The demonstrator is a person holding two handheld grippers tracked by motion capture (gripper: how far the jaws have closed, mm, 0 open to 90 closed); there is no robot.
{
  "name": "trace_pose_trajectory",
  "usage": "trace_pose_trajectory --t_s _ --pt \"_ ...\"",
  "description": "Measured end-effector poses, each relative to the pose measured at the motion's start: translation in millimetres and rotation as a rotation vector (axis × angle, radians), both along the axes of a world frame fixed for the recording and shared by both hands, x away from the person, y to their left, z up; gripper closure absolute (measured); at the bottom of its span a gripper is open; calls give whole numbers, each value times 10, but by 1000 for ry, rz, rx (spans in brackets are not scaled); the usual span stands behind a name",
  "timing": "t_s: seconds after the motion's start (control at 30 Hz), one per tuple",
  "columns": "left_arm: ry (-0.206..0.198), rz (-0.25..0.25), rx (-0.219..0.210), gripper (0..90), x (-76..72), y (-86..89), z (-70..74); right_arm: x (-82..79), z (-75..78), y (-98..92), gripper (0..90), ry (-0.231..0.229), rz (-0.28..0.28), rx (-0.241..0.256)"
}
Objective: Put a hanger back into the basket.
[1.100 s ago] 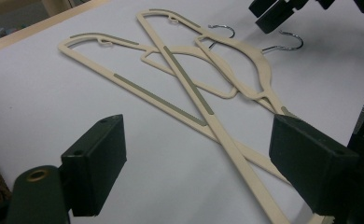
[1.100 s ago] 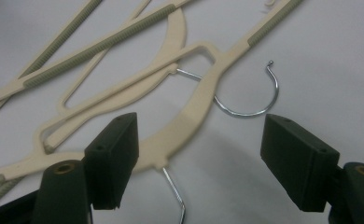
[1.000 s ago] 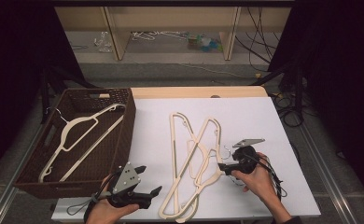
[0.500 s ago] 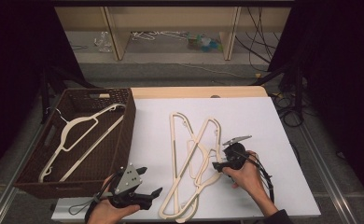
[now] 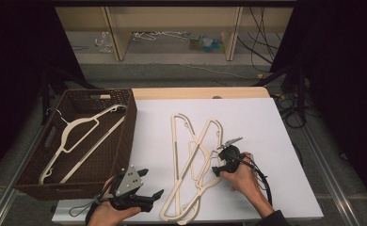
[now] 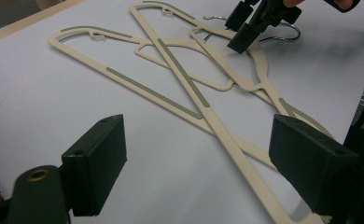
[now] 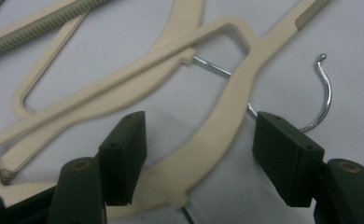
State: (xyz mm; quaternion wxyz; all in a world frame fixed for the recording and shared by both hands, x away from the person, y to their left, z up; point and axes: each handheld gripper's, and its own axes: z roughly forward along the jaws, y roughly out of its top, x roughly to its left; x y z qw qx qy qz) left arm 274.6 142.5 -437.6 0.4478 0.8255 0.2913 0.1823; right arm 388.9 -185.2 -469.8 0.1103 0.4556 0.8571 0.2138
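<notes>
At six o'clock on the white worktop [image 5: 266, 117], two cream hangers [image 5: 195, 165] are seen lying crossed over each other, flat, with their long arms running toward twelve o'clock. The right tool [image 5: 221, 162] is held at about four o'clock of the sheet, right over the necks of the hangers. Its jaws are seen parted in the right tool view, with a cream neck [image 7: 217, 135] passing between them; no pad is seen pressed on it. A metal hook [image 7: 322, 93] is seen curving out at two o'clock of that view, lying on the sheet. The left tool [image 5: 141, 195] is held at the near edge, at about seven o'clock, beside the lower ends of the hangers and apart from them. Its jaws are spread wide, with nothing between them but the sheet and a hanger arm [image 6: 194, 93] lying farther off. A brown wicker basket [image 5: 120, 141] is set at nine o'clock, touching the worktop's edge, and a third hanger [image 5: 78, 134] is laid slantwise inside it.
</notes>
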Motion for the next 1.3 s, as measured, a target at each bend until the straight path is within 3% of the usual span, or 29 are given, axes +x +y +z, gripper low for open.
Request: trace_pose_trajectory --t_s 0.1,0.17,0.23,0.3,0.33,0.4,0.43,0.5,0.67,0.83,1.07,1.1,1.13,1.2,1.3 --pt "7 -1 -9 193 2 -4 -6 -20 18 30 362 32 -6 -16" --pt "4 -5 16 195 10 -5 -19 -3 9 19 363 14 15 -19" --pt "20 -3 5 195 7 -19 -34 -2 12 20 364 16 15 -21" --pt "20 -8 10 198 7 -44 -54 -13 23 38 367 44 -3 -19" --pt "19 -23 36 198 8 -35 -48 -7 25 41 370 48 -4 -23" --pt "22 -27 36 199 5 -42 -49 19 18 31 373 28 20 -31" --pt "21 -27 35 198 6 -42 -47 9 30 43 373 52 3 -33" --pt "27 -28 28 199 1 -42 -51 28 20 36 377 33 16 -33" --pt "24 -26 27 201 4 -37 -48 37 24 28 402 33 32 -42" --pt "25 -27 27 202 -1 -35 -51 68 41 -20 485 47 43 -38" --pt "20 -22 35 204 6 -31 -53 91 48 -45 519 57 18 -21" --pt "20 -17 16 205 7 -45 -59 98 47 -49 522 56 15 -20" --pt "16 -24 37 205 12 -35 -56 102 51 -51 527 68 14 -16" --pt "17 -26 41 205 9 -36 -58 113 48 -57 531 63 0 -4" --pt "27 -21 9 205 4 -64 -72 127 50 -59 528 72 -2 1"
